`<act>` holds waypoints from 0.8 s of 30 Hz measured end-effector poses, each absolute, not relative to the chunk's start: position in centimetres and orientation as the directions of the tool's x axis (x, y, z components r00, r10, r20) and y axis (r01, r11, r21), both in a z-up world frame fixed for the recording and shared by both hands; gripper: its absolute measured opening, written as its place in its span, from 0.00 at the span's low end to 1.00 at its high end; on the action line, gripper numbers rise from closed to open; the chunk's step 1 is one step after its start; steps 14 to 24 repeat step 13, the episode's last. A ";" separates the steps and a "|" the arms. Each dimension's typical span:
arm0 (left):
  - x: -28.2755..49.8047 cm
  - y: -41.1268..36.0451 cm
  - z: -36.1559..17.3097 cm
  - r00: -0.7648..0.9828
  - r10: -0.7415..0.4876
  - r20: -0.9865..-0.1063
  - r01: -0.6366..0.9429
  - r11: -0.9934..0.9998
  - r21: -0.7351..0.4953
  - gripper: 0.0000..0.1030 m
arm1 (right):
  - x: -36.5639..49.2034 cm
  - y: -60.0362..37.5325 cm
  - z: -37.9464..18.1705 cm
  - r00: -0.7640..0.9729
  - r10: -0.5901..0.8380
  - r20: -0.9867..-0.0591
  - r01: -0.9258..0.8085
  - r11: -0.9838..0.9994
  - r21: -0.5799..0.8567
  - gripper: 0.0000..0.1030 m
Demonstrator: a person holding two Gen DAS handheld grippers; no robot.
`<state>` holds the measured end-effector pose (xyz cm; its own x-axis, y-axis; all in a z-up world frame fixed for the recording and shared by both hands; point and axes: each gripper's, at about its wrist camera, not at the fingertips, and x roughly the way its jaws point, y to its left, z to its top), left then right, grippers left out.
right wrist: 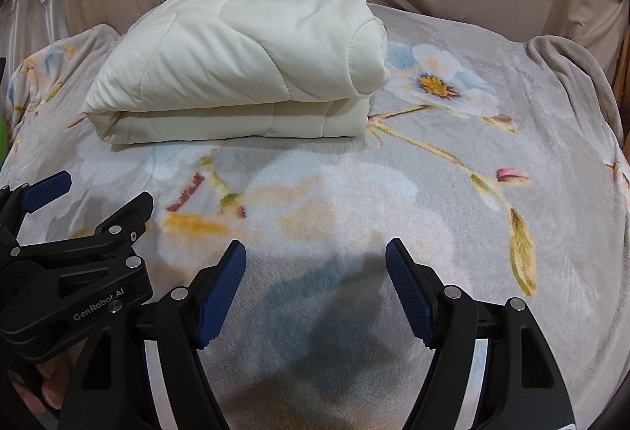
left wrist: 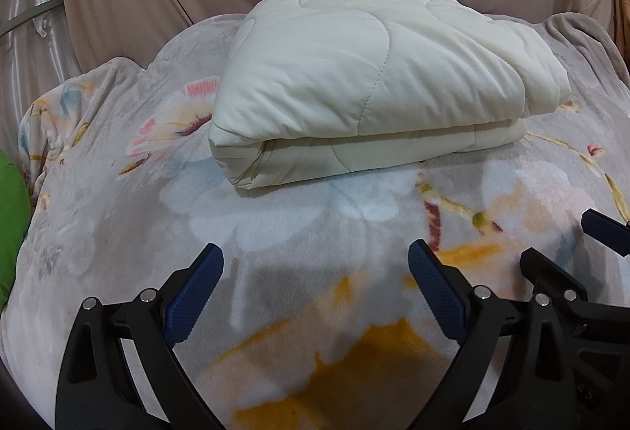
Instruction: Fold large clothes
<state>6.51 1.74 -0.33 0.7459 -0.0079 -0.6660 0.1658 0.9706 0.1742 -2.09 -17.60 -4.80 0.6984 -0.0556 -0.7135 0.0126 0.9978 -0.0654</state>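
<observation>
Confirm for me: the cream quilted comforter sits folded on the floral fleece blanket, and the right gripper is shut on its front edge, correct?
Not quite. The cream quilted comforter does sit folded on the floral fleece blanket, but the right gripper is open and holds nothing; its fingers hover over bare blanket, short of the comforter. The right wrist view shows this.

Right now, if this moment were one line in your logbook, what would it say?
quilt: cream, folded, on floral blanket | left gripper: open, empty, apart from quilt | right gripper: open, empty, apart from quilt
</observation>
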 end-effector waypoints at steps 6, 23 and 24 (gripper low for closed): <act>6.5 1.7 -0.3 0.749 -0.003 -0.663 0.163 0.970 0.180 0.89 | -2.2 -17.6 -4.7 0.700 -0.059 -0.712 0.014 0.997 -0.069 0.69; 6.2 1.3 -0.1 0.752 -0.006 -0.659 0.172 0.967 0.187 0.85 | -2.1 -17.5 -4.8 0.700 -0.067 -0.711 0.018 0.997 -0.076 0.69; 6.2 1.3 -0.1 0.752 -0.006 -0.659 0.172 0.967 0.187 0.85 | -2.1 -17.5 -4.8 0.700 -0.067 -0.711 0.018 0.997 -0.076 0.69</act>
